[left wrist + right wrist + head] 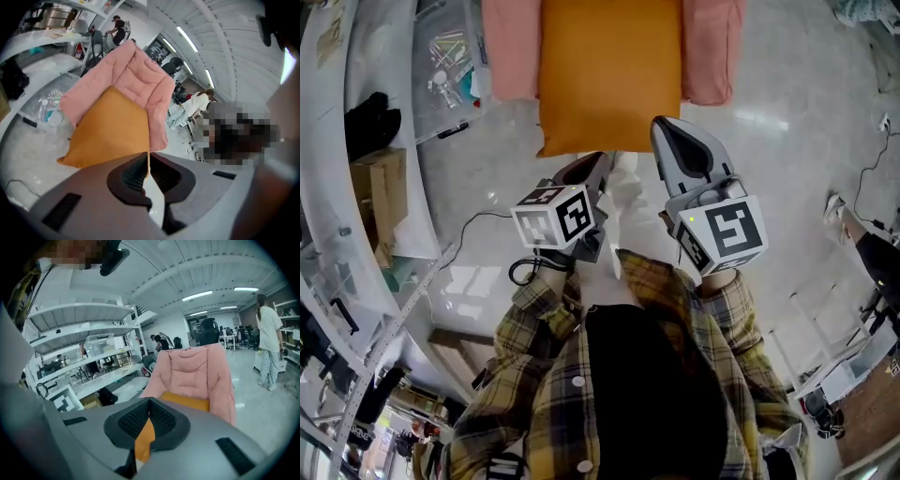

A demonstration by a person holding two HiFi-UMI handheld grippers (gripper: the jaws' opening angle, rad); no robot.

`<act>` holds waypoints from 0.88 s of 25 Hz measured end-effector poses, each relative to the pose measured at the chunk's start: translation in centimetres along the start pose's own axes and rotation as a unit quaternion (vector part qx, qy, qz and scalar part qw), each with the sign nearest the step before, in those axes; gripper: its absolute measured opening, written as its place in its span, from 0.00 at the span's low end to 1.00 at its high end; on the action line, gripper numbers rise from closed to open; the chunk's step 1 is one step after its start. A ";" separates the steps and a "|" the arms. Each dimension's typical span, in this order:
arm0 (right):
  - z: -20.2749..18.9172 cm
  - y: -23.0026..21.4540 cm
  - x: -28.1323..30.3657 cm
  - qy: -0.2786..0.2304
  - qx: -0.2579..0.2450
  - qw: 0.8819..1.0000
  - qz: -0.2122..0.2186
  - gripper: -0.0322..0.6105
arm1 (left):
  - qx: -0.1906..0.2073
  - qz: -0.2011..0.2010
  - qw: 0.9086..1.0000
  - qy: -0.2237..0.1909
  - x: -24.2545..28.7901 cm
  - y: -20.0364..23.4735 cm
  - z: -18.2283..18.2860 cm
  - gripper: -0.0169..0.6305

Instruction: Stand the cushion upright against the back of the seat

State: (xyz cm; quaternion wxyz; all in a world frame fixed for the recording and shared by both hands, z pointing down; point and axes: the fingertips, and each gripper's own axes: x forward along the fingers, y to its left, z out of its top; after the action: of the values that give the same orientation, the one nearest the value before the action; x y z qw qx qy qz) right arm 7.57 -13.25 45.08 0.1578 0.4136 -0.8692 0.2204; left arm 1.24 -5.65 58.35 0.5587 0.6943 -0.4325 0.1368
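Observation:
An orange cushion [609,75] lies flat on the seat of a pink padded chair [511,47], its near edge hanging over the front. From the left gripper view the cushion [110,131] shows tilted on the chair [140,79]. The right gripper view shows the chair [197,371] with its back upright and the cushion [187,401] low on the seat. My left gripper [602,159] [149,157] is shut and empty, just short of the cushion's near edge. The right gripper [662,125] [150,403] hovers by the cushion's near right corner, tips together, holding nothing.
White shelves [384,112] run along the left with a cardboard box [380,187] and a clear bag of small items [450,66]. A black cable [478,220] crosses the glossy floor. A person [268,343] stands far off at the right.

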 end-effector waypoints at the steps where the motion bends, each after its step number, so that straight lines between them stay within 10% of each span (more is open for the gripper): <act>1: -0.5 -0.2 0.2 0.005 0.003 1.000 0.001 0.08 | -0.018 0.002 1.000 0.008 0.8 0.7 -0.8 0.04; 22: -6.3 -2.0 4.5 0.040 0.021 0.999 0.013 0.08 | -0.170 0.041 0.982 0.075 10.9 14.1 -11.5 0.32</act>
State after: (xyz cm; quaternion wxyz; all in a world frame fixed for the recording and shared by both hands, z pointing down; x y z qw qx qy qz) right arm 7.00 -14.10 53.00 0.1809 0.3960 -0.8628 0.2571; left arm 0.41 -0.29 78.81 0.6937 0.5585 -0.4341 0.1355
